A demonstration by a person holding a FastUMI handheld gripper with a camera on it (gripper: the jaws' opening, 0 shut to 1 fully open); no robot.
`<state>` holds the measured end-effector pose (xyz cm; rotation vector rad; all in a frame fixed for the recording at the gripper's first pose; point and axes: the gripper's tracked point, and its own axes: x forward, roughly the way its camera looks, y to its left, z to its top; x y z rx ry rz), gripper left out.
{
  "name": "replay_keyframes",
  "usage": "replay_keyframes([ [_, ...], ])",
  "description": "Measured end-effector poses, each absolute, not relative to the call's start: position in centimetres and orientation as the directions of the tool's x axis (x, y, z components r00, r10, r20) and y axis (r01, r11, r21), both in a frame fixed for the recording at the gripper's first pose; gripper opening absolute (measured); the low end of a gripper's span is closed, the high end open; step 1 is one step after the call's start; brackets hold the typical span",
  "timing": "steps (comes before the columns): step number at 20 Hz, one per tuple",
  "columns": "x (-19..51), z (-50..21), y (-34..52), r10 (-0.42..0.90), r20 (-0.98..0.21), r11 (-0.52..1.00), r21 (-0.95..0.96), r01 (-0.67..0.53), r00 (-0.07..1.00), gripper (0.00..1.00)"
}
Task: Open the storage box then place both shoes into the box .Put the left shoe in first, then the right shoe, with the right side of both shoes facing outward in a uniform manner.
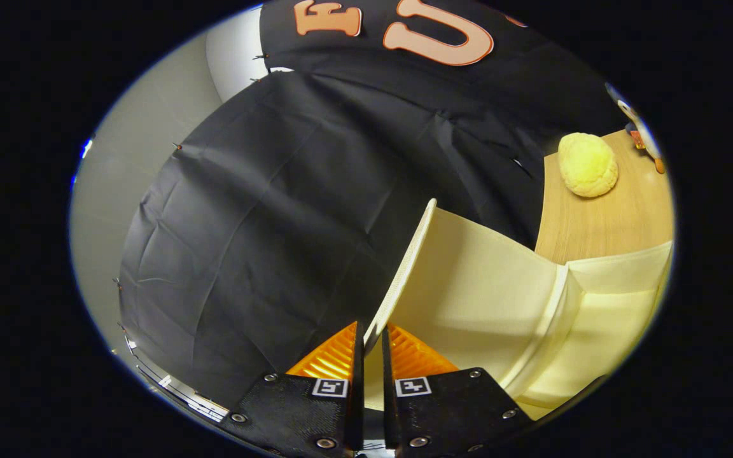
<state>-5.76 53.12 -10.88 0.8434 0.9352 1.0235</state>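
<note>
Now gripper [371,340] clamped on box lid [468,280] edge, lid raised; yellow bun [588,164] & penguin toy [640,130] on table [602,222] beyond

Gripper [368,346] hardware: two finger [349,356] blades, thin and flat, edge-on to the camera and running parallel. Each carries a wedge-shaped ribbed pad on its outer side (ribs run crosswise, fine pitch). Behind them, two mounting plates [290,407] in black with a woven, carbon-fibre-like texture, angular outlines flaring outward. Round silver screws [326,443] at the plate corners and along the lower edge. One small square fiducial marker [329,387] per plate, black pattern on white, set right beside the inner edge next to each blade.
</note>
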Motion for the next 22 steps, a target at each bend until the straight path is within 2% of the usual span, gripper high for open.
replay_keyframes([
  [4,-5.1,-13.3,56.2,0.912,-0.332,0.396,0.866,-0.305,0.241,0.14],
  [6,-4.4,-14.0,55.3,0.878,-0.374,0.468,0.802,-0.372,0.298,0.31],
  [7,-4.2,-14.4,54.7,0.866,-0.389,0.492,0.771,-0.404,0.315,0.45],
  [8,-3.8,-14.7,54.4,0.857,-0.402,0.511,0.747,-0.425,0.323,0.51],
  [9,-3.3,-14.9,53.9,0.848,-0.417,0.527,0.729,-0.436,0.328,0.61],
  [13,-0.4,-14.8,49.3,0.784,-0.461,0.618,0.642,-0.454,0.415,0.80],
  [17,0.3,-17.4,40.8,0.693,-0.507,0.717,0.558,-0.418,0.512,0.86],
  [22,1.0,-20.0,30.5,0.553,-0.567,0.829,0.443,-0.340,0.610,0.89],
])
